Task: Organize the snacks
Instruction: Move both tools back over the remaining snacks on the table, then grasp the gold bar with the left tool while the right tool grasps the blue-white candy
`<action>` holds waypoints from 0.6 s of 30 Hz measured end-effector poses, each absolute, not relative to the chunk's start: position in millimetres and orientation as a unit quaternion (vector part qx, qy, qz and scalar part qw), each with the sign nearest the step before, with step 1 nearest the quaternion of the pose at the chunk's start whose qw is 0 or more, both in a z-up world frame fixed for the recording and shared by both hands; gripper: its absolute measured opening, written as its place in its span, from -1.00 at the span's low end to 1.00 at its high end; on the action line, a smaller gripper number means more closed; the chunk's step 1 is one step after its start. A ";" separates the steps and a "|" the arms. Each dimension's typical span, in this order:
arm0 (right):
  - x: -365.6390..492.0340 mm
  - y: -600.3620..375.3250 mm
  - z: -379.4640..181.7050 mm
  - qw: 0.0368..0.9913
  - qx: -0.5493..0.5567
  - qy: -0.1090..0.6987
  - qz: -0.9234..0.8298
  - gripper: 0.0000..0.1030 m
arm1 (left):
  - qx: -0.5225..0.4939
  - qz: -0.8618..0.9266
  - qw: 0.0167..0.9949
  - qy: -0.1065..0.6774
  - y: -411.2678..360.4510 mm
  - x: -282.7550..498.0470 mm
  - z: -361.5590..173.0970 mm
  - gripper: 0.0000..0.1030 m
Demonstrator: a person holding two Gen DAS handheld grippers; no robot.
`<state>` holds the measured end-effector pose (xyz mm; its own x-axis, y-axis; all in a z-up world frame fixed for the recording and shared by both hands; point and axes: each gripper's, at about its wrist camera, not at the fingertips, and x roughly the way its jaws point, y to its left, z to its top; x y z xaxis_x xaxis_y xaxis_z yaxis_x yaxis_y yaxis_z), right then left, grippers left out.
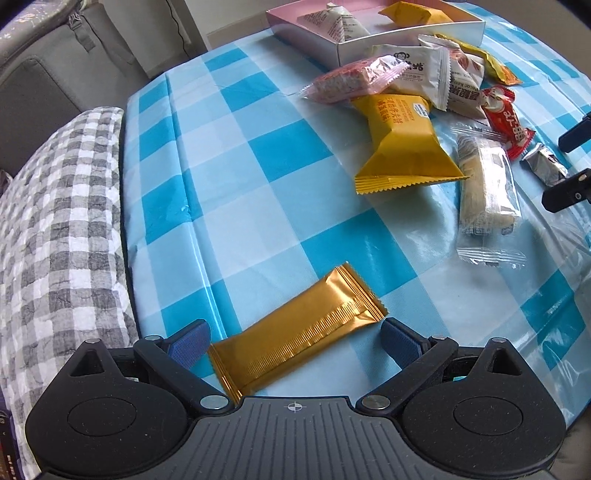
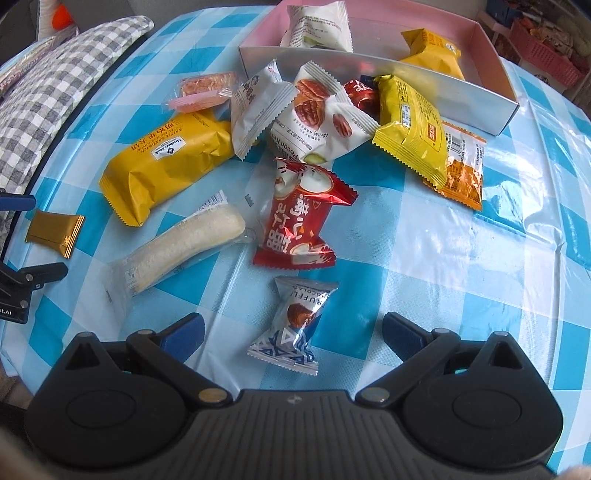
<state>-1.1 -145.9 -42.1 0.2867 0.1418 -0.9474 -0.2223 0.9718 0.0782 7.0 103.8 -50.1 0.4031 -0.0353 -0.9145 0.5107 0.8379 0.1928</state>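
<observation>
I hold my left gripper (image 1: 295, 334) spread wide around the gold foil bar (image 1: 297, 334), which lies flat on the checked tablecloth (image 1: 229, 206) near the tabletop's left edge; neither pad touches it yet. My right gripper (image 2: 293, 332) is just as wide, straddling the silver truffle chocolate (image 2: 291, 325) close to the near edge, and it grips nothing either.

By my reckoning I am early in the job. The pink box (image 2: 369, 68) at the far edge holds only two packets that I can see: a white one (image 2: 319, 26) and a yellow one (image 2: 432, 50). Everything else waits outside it in a loose heap just before its front wall: the big yellow waffle sandwich (image 2: 166, 166), the pecan packet (image 2: 317, 118), the red packet (image 2: 299, 218), the clear-wrapped white roll (image 2: 184, 247) and several more.
</observation>
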 end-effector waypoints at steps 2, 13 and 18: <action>0.3 -146.1 -42.2 0.801 -0.038 0.586 0.115 0.99 | 0.230 -0.154 0.810 0.517 103.0 14.1 -48.9 0.93; 2.4 -152.1 -43.0 0.806 -0.046 0.581 0.103 0.93 | 0.140 -0.096 0.822 0.543 123.2 35.3 -48.8 0.63; 4.4 -154.3 -42.3 0.808 -0.058 0.578 0.100 0.81 | 0.100 -0.103 0.819 0.556 128.4 37.1 -47.7 0.24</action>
<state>4.4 -154.3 -42.3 0.3128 0.0952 -0.9450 -0.2283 0.9733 0.0225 37.1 128.4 -47.7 0.3609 -0.0583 -0.9308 0.2800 0.9588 0.0485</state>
